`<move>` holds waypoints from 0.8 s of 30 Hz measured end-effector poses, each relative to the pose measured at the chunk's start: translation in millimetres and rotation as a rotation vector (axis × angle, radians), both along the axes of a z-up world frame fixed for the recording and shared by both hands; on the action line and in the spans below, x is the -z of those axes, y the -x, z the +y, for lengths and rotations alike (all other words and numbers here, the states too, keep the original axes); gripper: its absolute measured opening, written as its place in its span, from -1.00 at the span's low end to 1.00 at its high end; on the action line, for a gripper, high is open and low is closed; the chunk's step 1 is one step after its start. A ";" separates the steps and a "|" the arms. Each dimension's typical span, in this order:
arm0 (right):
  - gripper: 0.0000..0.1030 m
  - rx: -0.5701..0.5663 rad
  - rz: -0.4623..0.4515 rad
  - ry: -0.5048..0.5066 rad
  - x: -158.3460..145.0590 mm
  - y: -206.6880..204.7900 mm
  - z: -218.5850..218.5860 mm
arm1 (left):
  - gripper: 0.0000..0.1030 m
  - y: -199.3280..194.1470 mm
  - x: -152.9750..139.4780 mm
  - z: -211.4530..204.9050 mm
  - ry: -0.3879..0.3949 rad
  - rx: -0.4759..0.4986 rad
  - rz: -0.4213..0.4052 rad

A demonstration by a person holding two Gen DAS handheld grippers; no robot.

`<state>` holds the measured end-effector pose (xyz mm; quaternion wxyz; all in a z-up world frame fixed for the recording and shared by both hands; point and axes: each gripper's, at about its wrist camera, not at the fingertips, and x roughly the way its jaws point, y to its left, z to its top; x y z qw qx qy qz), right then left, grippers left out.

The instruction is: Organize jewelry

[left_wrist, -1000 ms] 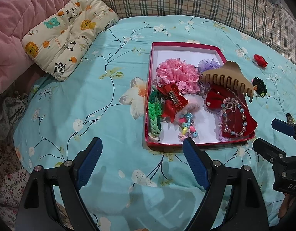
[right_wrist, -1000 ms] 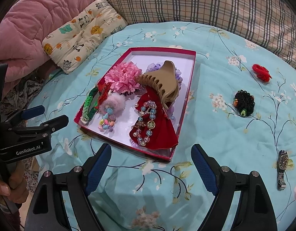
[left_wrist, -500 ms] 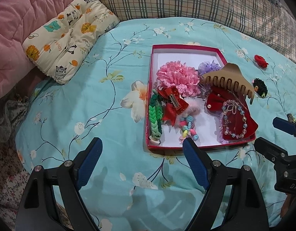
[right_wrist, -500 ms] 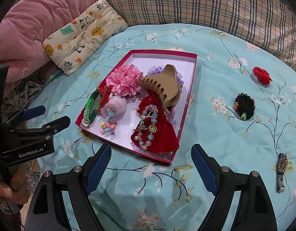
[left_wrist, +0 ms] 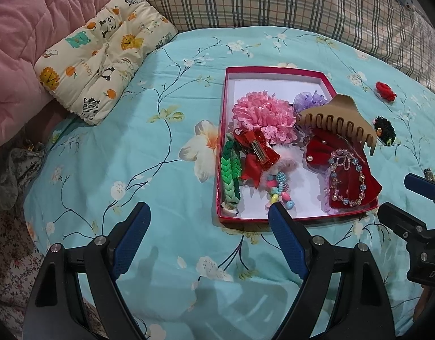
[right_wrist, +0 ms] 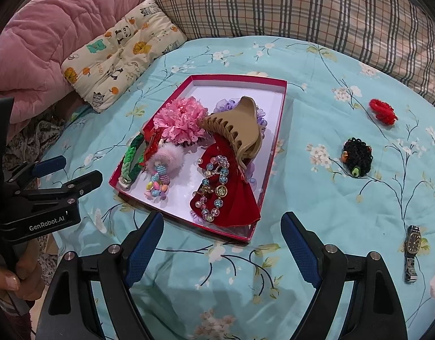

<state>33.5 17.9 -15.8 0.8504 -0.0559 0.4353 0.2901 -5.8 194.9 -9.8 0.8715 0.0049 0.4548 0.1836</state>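
Observation:
A red box (left_wrist: 221, 153) (right_wrist: 276, 144) on the blue floral bedspread holds a pink flower scrunchie (left_wrist: 262, 116) (right_wrist: 180, 120), a tan claw clip (left_wrist: 339, 119) (right_wrist: 240, 130), a bead bracelet (left_wrist: 346, 181) (right_wrist: 214, 187) on red velvet, a green braid (left_wrist: 231, 172) and a red bow clip (left_wrist: 258, 148). On the bedspread right of the box lie a red hair tie (right_wrist: 383, 112) (left_wrist: 385, 90), a black hair tie (right_wrist: 357, 157) (left_wrist: 384, 129) and a wristwatch (right_wrist: 412, 250). My left gripper (left_wrist: 209, 215) is open and empty before the box's near left corner. My right gripper (right_wrist: 223, 223) is open and empty over its near edge.
An animal-print cushion (left_wrist: 104, 53), a pink quilt (left_wrist: 27, 22) and a plaid pillow (left_wrist: 274, 0) lie along the far side of the bed. The bed's edge drops off at the left, over floral fabric (left_wrist: 8, 226).
Both grippers have drawn back slightly, so the box sits a little farther off. Both stay open. Nothing on the bed has moved.

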 end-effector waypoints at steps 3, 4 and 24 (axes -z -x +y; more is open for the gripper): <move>0.68 0.003 0.001 -0.001 1.0 -0.9 -1.3 | 0.67 -0.6 -0.5 0.6 -0.001 0.000 -0.001; 0.68 0.005 0.002 -0.001 1.1 -1.0 -1.4 | 0.67 -0.5 -0.5 0.4 -0.003 -0.001 -0.001; 0.68 0.014 0.006 -0.005 0.8 -1.6 -3.4 | 0.67 -0.6 -1.0 -3.5 -0.002 -0.001 -0.004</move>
